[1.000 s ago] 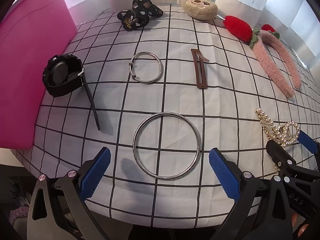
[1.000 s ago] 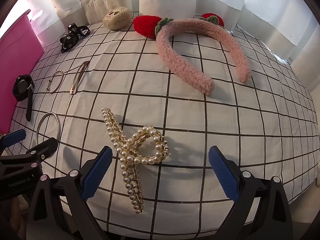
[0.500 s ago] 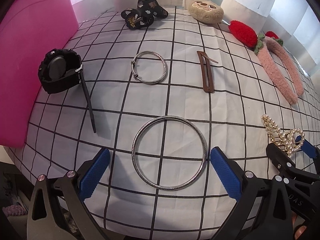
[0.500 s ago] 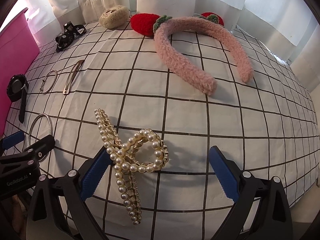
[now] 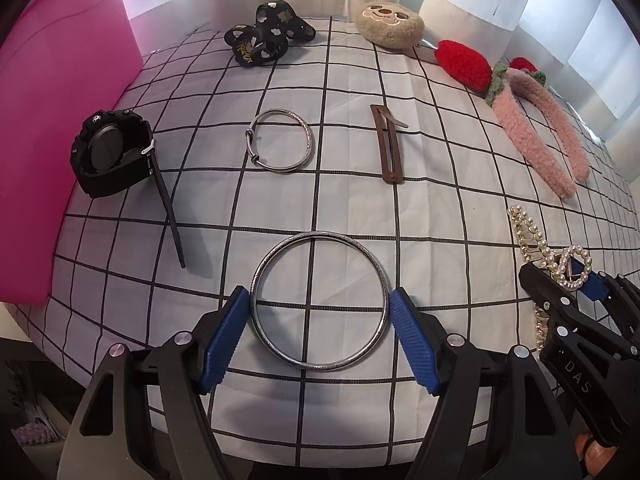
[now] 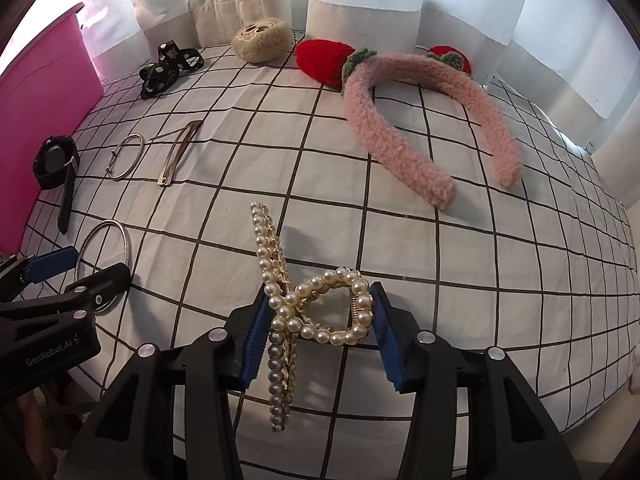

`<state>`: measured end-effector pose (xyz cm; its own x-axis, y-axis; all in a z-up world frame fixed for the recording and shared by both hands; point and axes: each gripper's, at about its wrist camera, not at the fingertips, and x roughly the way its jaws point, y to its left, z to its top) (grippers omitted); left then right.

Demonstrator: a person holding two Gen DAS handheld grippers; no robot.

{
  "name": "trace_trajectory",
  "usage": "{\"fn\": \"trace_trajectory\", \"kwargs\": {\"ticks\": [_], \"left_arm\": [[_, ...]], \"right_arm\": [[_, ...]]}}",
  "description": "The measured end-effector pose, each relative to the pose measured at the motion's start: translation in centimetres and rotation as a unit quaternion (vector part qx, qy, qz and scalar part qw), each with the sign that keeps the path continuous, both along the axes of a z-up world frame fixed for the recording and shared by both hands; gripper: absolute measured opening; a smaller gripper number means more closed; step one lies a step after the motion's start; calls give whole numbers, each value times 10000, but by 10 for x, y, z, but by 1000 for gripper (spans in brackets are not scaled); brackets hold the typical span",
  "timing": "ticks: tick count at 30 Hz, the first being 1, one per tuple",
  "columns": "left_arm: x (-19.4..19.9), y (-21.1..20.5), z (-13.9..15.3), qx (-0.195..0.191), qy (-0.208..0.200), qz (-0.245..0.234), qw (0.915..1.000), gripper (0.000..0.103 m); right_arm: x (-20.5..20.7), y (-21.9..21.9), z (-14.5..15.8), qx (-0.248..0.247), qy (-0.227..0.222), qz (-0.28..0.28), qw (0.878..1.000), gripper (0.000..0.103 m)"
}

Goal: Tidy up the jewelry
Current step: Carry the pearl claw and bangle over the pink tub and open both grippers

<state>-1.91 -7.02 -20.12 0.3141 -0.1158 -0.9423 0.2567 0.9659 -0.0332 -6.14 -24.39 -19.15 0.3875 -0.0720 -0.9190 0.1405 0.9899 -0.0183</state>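
A large silver bangle [image 5: 320,301] lies on the checked cloth. My left gripper [image 5: 318,320] is closed onto it, a blue pad touching each side of the ring; it also shows in the right wrist view [image 6: 105,245]. A pearl hair claw [image 6: 316,308] lies near the front edge. My right gripper [image 6: 318,326] is shut on its looped handle, pads pressing both sides. The claw also shows in the left wrist view [image 5: 540,240].
A black watch [image 5: 114,152], a smaller silver bracelet [image 5: 280,145] and a brown hair clip [image 5: 389,148] lie further back. A pink bin [image 5: 60,92] stands at the left. A black bow [image 5: 264,38], a beige plush [image 5: 392,24] and a pink fuzzy headband [image 6: 424,120] lie at the back.
Both grippers have moved forward and closed: the left onto the large bangle, the right onto the pearl claw's loop. Both were wide open before.
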Motion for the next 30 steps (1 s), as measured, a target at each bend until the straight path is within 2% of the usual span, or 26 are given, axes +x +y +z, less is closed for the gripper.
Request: {"fn": "trace_trajectory", "kwargs": {"ticks": [5, 13, 22, 30], "left_arm": [[4, 10, 6, -121, -62, 86, 9999, 69], [-2, 23, 47, -304, -394, 89, 9987, 69], [19, 56, 131, -664, -1115, 359, 9909, 69], [43, 136, 221, -737, -1985, 1012, 9721, 69]], "right_arm": [[0, -5, 0, 194, -54, -94, 9998, 45], [-4, -2, 23, 225, -215, -69, 9995, 45], [23, 27, 107, 130, -938, 329, 9950, 45], [78, 104, 192, 375, -1819, 1198, 9753, 45]]}}
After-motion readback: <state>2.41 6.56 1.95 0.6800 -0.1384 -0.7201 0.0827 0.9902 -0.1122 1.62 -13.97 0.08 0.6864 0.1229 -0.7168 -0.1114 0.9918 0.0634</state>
